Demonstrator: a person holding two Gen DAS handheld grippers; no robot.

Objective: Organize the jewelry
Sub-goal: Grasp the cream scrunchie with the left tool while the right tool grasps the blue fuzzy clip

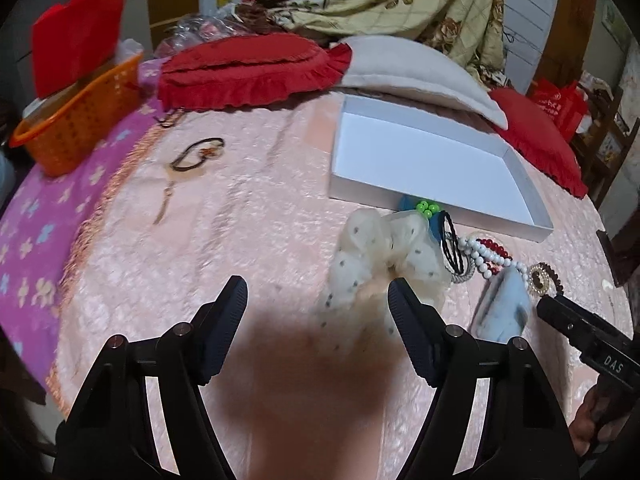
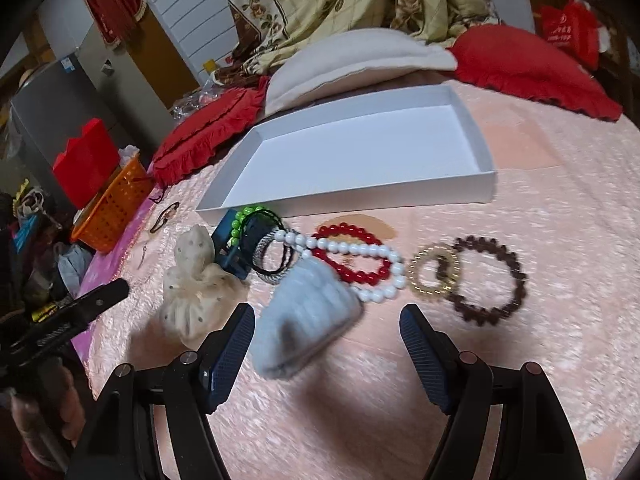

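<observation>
Both sets of fingers spread, empty. Dotted cream scrunchie likely soft, light: pinch its gathered middle. Bead bracelets slippery.

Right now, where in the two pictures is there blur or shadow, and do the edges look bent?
Left wrist view: a dark shadow lies on the bedspread between the fingers; the cream scrunchie is smeared. Right wrist view: the blue scrunchie is blurred, the white box sharper. Both views: fisheye bends the edges, corners black.
</observation>
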